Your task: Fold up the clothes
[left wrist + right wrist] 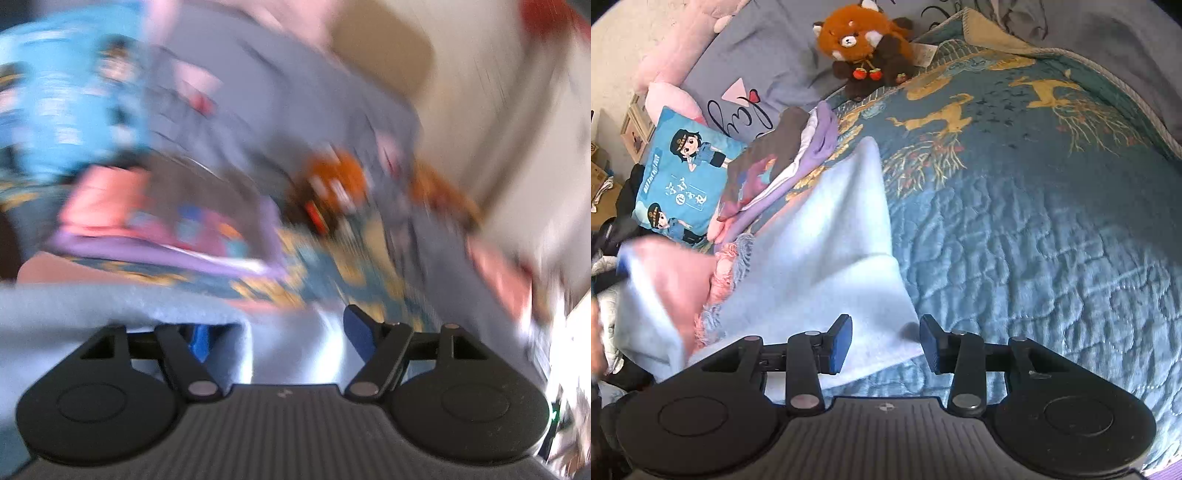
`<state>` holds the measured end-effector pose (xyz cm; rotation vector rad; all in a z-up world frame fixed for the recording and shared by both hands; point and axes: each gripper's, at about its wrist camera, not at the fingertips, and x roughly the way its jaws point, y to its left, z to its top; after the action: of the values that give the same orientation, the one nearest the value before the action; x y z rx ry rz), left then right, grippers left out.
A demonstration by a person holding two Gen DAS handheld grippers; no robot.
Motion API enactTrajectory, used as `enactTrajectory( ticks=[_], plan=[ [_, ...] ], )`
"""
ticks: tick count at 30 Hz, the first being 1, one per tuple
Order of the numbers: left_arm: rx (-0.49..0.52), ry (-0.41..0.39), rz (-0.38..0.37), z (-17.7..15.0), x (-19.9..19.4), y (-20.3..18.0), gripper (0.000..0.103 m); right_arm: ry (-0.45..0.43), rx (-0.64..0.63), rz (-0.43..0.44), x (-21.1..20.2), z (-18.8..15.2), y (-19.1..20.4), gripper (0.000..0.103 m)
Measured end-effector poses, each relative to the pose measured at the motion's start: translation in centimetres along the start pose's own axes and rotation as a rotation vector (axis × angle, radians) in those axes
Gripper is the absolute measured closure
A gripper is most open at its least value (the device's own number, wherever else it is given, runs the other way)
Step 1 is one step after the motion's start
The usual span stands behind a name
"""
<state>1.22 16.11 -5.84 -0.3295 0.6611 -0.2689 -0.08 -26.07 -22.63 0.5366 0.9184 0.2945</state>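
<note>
Towel (812, 266) lies beside folded clothes (775, 162), perhaps touching.

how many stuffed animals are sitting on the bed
1 clear one: the red panda plush at the head of the bed, on the edge of the blue deer quilt. The pink plush shape by the wall may be another; more could be hidden.

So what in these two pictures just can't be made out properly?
- Left wrist view: motion blur smears everything; the orange plush toy is only a smudge.
- Left wrist view: the left gripper has one blue pad half hidden behind the pale blue fleece garment.
- Right wrist view: the garment's near edge runs under the right gripper, unseen.
- Right wrist view: a blurred shape at the left edge holds the garment; unreadable.
</note>
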Motion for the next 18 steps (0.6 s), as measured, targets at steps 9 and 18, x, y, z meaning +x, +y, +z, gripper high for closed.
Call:
enactTrajectory(
  ticks=[9,18],
  plan=[
    [-0.189,-0.167,0.257,2.3,-1.5,-1.2,0.028,-0.007,0.068,0.069,0.7,-2.4,-3.0,0.057],
    [-0.475,-0.454,0.734,0.5,-17.6,10.4,0.023,-0.020,0.085,0.137,0.9,-2.6,-3.7,0.050]
  ],
)
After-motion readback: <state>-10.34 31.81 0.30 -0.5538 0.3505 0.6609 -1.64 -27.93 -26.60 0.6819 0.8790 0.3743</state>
